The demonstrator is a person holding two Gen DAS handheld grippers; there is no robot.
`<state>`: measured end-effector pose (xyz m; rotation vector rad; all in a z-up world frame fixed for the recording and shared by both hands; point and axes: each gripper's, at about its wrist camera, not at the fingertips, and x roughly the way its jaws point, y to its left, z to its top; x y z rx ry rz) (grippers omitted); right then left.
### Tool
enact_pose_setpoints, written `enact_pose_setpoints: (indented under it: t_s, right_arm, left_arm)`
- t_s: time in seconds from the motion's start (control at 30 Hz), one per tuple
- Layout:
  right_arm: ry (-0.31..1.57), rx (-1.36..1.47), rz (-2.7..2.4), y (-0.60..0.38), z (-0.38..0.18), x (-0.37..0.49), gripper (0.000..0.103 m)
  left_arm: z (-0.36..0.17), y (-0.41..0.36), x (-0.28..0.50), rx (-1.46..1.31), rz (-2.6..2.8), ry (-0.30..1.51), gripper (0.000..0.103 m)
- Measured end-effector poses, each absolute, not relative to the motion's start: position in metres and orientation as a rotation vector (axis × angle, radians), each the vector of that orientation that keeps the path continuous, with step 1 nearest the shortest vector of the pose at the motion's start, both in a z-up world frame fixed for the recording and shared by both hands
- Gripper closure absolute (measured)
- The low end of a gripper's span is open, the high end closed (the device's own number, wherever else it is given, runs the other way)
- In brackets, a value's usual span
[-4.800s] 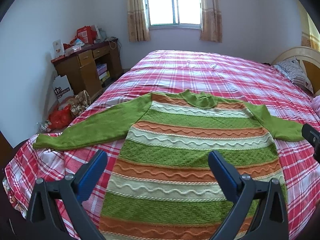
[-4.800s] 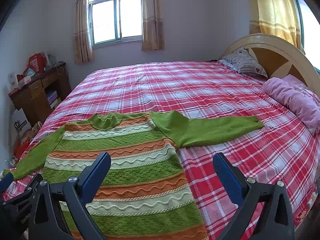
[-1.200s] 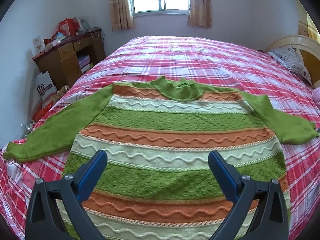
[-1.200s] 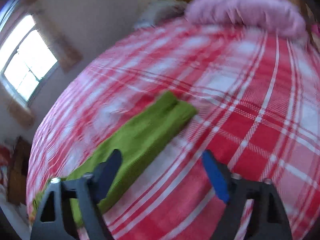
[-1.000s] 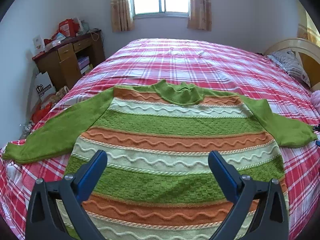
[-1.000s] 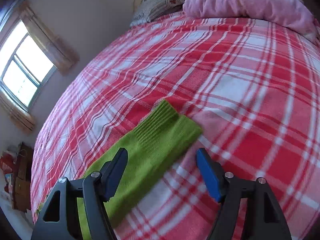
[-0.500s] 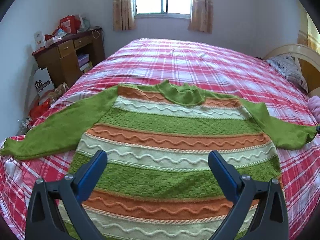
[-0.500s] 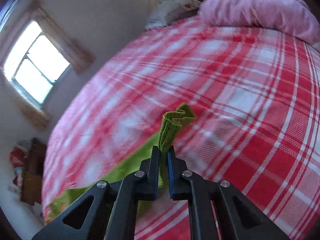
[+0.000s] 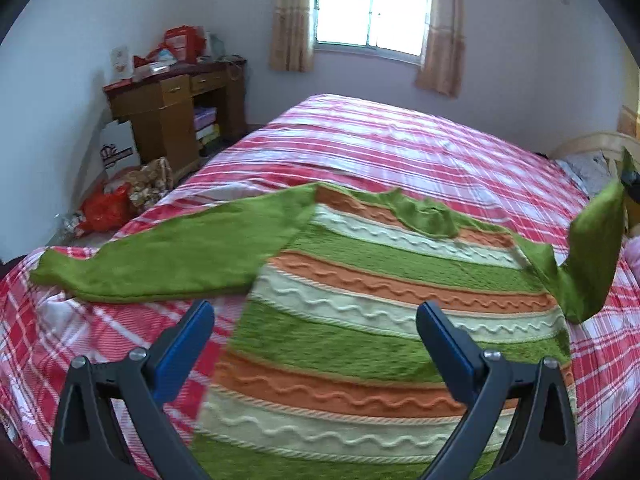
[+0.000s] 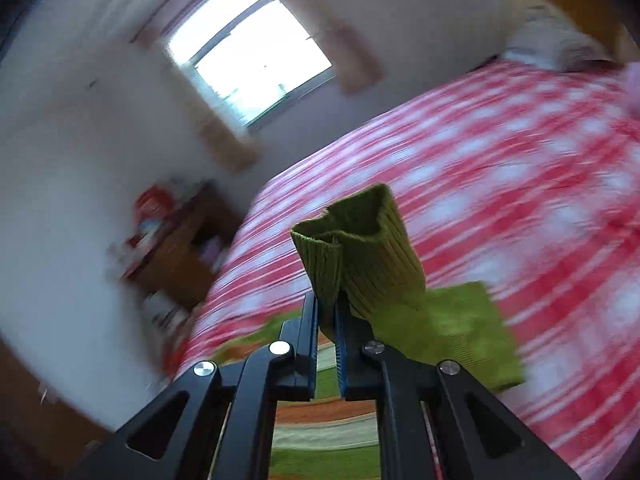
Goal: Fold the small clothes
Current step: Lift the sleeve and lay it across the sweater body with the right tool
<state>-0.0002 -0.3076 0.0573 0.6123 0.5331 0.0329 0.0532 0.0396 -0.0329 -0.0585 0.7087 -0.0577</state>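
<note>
A green, orange and cream striped sweater [image 9: 384, 320] lies face up on the red plaid bed [image 9: 420, 152]. Its left sleeve [image 9: 168, 256] lies flat, stretched out to the left. My right gripper [image 10: 327, 312] is shut on the ribbed cuff of the right sleeve [image 10: 360, 248] and holds it in the air; in the left wrist view that sleeve [image 9: 592, 248] rises at the right edge. My left gripper [image 9: 314, 336] is open and empty, above the sweater's lower left part.
A wooden desk [image 9: 172, 116] with boxes stands at the far left wall, with bags [image 9: 108, 208] on the floor beside it. A window [image 9: 372, 8] is at the back. A headboard and pillow [image 9: 592, 160] are at the right.
My right gripper, shut on the right cuff, has raised the sleeve off the bed and swung toward the sweater. My left gripper has shifted left and stays open.
</note>
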Motion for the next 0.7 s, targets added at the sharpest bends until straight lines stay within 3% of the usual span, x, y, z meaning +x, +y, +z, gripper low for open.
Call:
enact_pose_setpoints:
  t_s: [0.3,0.57,0.67,0.7]
  right_arm:
    - [0.700,0.574,0.199,-0.148,-0.016,0.098,0.096]
    - [0.826,0.531,0.262,-0.079,-0.098,0.138,0.095]
    - [0.864,0.549,0.352,-0.068,-0.115,0.145,0.089]
    - [0.899,0.570,0.396,-0.065,-0.120,0.147,0.082]
  left_arm:
    - [-0.045,0.101,0.058,-0.128,0.032,0.709,0.000]
    - [-0.059,0.130,0.064,-0.116,0.104,0.695,0.000]
    - [-0.066,0.139,0.067,-0.141,0.119,0.713,0.000]
    - [-0.068,0.141,0.068,-0.149,0.121,0.719,0.000]
